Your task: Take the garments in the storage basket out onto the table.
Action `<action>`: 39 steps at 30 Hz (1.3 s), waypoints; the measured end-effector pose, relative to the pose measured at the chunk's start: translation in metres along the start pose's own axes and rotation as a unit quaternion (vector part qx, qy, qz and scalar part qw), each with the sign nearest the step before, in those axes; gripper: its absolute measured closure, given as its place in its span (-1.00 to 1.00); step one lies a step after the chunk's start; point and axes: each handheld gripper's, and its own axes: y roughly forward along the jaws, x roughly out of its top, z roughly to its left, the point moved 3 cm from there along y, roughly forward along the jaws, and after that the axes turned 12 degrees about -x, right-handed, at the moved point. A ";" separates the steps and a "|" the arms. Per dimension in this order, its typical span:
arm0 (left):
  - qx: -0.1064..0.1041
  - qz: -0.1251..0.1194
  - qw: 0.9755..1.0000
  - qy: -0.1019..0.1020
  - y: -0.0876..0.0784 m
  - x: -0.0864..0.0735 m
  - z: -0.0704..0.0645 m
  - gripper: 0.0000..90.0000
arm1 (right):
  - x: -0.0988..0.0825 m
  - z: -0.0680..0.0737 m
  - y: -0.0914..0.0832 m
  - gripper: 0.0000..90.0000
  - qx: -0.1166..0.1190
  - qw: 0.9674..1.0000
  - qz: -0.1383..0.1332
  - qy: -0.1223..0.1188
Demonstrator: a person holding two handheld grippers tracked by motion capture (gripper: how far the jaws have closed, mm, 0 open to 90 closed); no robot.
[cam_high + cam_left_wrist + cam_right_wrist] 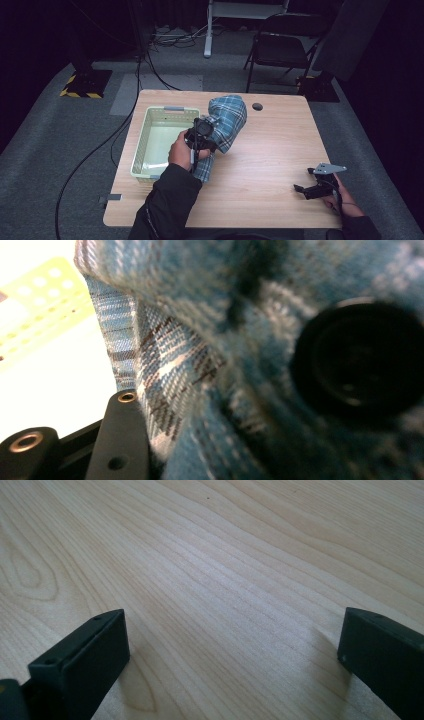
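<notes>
On the wooden table (260,165), the blue plaid cloth (227,122) hangs bunched just beside the pale green basket (145,172), clenched in the left gripper (201,134) but not yet inside, while the right gripper (320,182) rests apart, jaws spread and empty.

A table (260,165) stands on a floor, with a basket (160,137) on its left half. Just right of the basket, a cloth (227,122) lies bunched near the table's middle, its lower end beside the basket's right wall. The left gripper (202,131) sits on the cloth, between basket and cloth. The right gripper (320,182) rests near the table's front right corner, well apart. A chair (282,47) stands behind the table
</notes>
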 end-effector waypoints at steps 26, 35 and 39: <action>-0.028 0.019 0.998 0.055 0.034 0.030 -0.045 0.06 | 0.000 0.000 0.000 -1.00 0.000 1.000 -0.001 -0.001; -0.044 0.026 0.997 0.058 0.051 0.035 -0.055 0.06 | 0.000 0.000 0.000 -1.00 0.000 1.000 -0.001 -0.001; -0.052 0.029 0.997 0.055 0.058 0.034 -0.057 0.06 | 0.000 0.000 0.000 -1.00 0.000 1.000 -0.001 -0.001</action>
